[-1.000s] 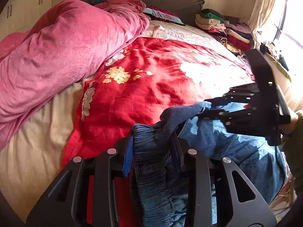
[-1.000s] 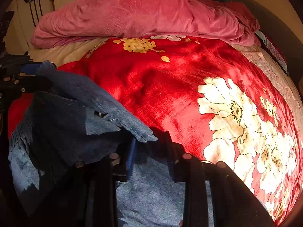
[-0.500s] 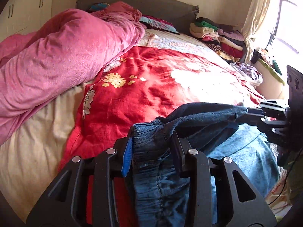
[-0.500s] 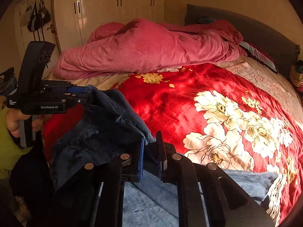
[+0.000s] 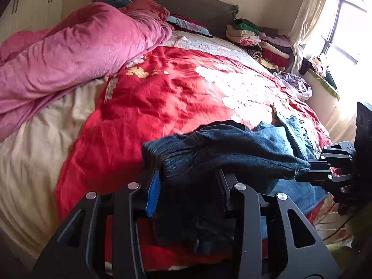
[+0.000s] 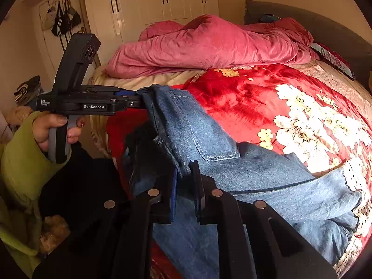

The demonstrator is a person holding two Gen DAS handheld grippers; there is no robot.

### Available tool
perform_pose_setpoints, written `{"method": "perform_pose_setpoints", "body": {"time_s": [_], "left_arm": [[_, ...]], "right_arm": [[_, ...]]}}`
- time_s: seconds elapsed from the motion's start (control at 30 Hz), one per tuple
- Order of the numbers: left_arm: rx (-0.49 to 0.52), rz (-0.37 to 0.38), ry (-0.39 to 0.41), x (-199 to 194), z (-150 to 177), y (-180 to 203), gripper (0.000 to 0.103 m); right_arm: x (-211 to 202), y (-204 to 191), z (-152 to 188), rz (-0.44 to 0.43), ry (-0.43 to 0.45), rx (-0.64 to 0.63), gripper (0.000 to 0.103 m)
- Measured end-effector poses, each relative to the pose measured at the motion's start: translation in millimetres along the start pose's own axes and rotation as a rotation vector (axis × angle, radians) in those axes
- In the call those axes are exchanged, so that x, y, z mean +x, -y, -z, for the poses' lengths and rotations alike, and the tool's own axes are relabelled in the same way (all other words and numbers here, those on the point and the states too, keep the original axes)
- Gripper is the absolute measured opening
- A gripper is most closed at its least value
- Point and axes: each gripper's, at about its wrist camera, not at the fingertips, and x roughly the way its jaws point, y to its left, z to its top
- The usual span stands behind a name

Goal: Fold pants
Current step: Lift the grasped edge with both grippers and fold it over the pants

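Note:
Blue jeans point(image 6: 244, 174) hang by the waistband between my two grippers above the red floral blanket point(image 6: 232, 97). My left gripper point(image 5: 188, 181) is shut on one end of the waistband point(image 5: 209, 148); it also shows in the right wrist view point(image 6: 141, 97). My right gripper point(image 6: 186, 174) is shut on the other end; it also shows in the left wrist view point(image 5: 304, 172). The legs point(image 6: 320, 209) trail onto the blanket at the right.
A pink duvet point(image 5: 69, 53) is heaped along the bed's left side. Folded clothes point(image 5: 258, 39) are stacked by the headboard near the window. White wardrobes point(image 6: 162, 2) stand beyond the bed. The bed's near edge lies under the grippers.
Both grippers have lifted and drawn back from the bed and moved apart. The waistband is now stretched between them and more of the jeans is off the blanket.

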Motion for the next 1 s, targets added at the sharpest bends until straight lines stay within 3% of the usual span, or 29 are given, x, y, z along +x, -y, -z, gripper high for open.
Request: {"method": "perform_pose_setpoints", "body": {"time_s": [0.17,0.57,0.77,1.0], "left_arm": [[-0.005,-0.007,-0.041,-5,27,-1,0.033],[-0.047,-0.042,-0.101,-16,56,-11,0.037],[-0.063,-0.066,-0.041,-48,51,-12,0.038],[0.018,0.026,-0.02,-27,28,36,0.041]], "right_arm": [[4,-17,21,-0.043,-0.04,0.017,0.011],[30,-38,45,-0.071,-0.131,-0.006,0.011],[43,-37,54,-0.087,-0.166,0.019,0.012],[47,-37,59,-0.095,-0.167,0.044,0.015]]}}
